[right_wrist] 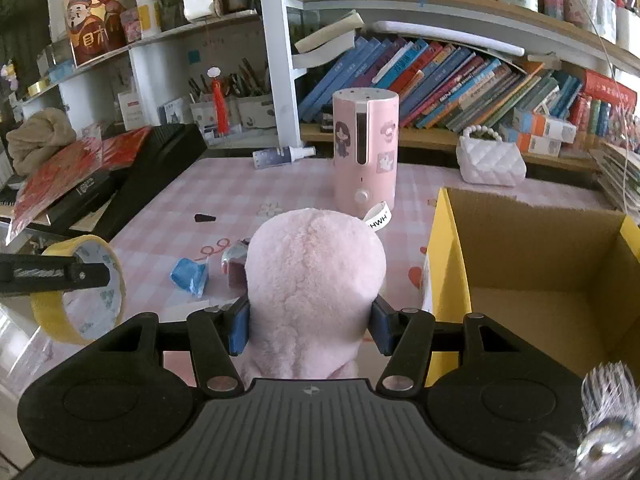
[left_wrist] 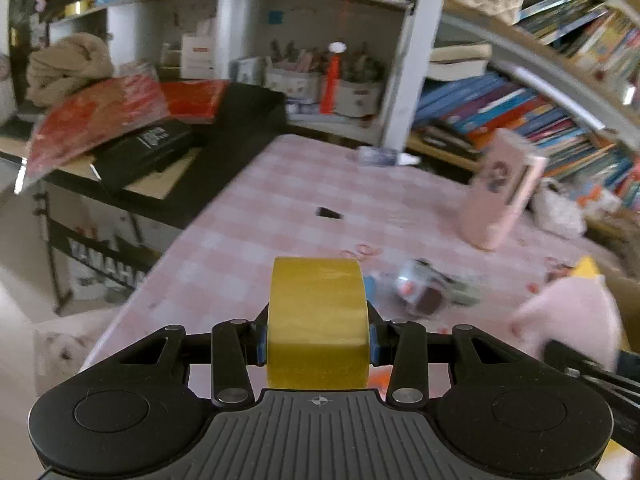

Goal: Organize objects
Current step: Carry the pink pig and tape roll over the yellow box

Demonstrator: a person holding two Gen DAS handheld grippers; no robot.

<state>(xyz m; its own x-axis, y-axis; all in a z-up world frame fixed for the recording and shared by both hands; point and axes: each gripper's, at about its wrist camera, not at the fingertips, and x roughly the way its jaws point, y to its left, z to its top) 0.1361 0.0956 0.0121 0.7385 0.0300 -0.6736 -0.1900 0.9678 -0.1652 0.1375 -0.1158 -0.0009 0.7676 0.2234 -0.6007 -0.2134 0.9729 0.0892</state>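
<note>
My left gripper [left_wrist: 318, 340] is shut on a roll of yellow tape [left_wrist: 318, 320] and holds it above the pink checked table [left_wrist: 280, 184]. The tape roll also shows in the right wrist view [right_wrist: 80, 292], at the far left with the left gripper's finger across it. My right gripper [right_wrist: 310, 324] is shut on a pink plush toy [right_wrist: 316, 280], held above the table just left of an open cardboard box [right_wrist: 540, 280] with yellow flaps. The plush also shows in the left wrist view [left_wrist: 568, 320], at the right.
On the table lie a blue wrapper [right_wrist: 190, 274], a small clear gadget [right_wrist: 234, 264], a small black piece [right_wrist: 205, 218], a tall pink cylinder appliance [right_wrist: 366, 148], a white quilted bag [right_wrist: 490, 162] and a spray bottle [right_wrist: 280, 156]. Bookshelves stand behind. A black keyboard case [right_wrist: 148, 176] lies left.
</note>
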